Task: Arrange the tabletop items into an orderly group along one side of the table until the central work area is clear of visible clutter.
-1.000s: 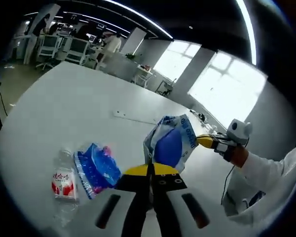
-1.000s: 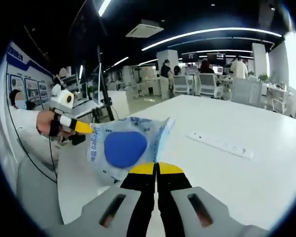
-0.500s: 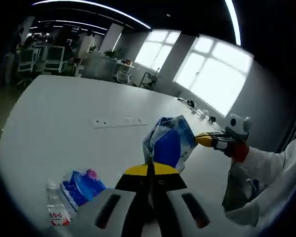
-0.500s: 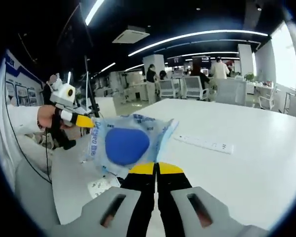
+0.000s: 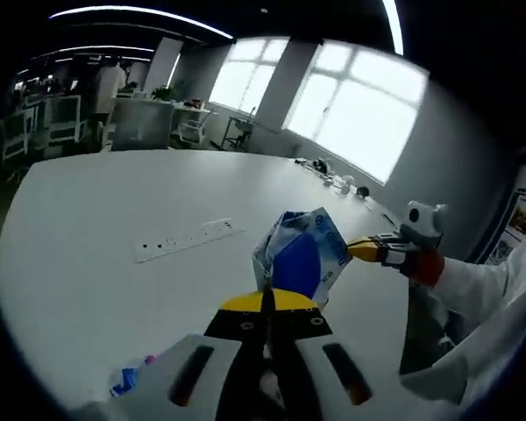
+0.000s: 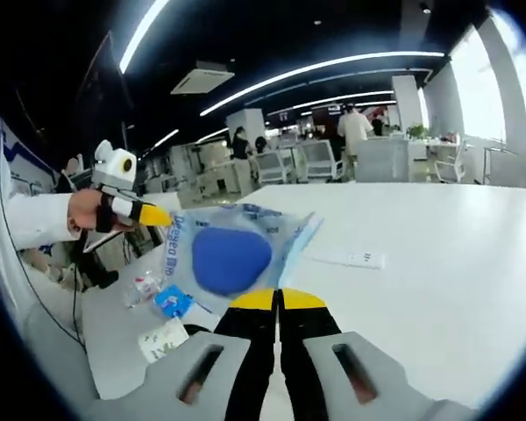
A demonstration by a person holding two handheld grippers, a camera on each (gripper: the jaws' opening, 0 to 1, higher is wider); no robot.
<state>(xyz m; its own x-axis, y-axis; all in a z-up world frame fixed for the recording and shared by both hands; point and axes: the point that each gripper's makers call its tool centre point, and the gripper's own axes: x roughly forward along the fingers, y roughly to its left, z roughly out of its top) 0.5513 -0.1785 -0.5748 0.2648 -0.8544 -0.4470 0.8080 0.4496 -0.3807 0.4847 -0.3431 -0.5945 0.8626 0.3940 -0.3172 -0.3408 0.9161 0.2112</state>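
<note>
**A:** What is the setting?

**B:** A large open office with strip lights, tall windows, desks and chairs far off. In front is a broad white table [image 5: 96,263], with a white power strip [image 5: 182,240] lying flat on it.

**A:** Where are the grippers?

**B:** Both are raised above the table. The left gripper [image 5: 267,303] and the right gripper [image 6: 278,301] each have their yellow-tipped jaws closed on the same clear plastic packet with a blue disc inside [image 6: 228,256], one at each edge, so it hangs stretched between them.

**A:** Anything else on the table?

**B:** In the right gripper view, near the table's edge below the packet, lie a blue wrapped pack [image 6: 173,302], a clear bottle [image 6: 143,286] and a white packet [image 6: 164,340], close together.
</note>
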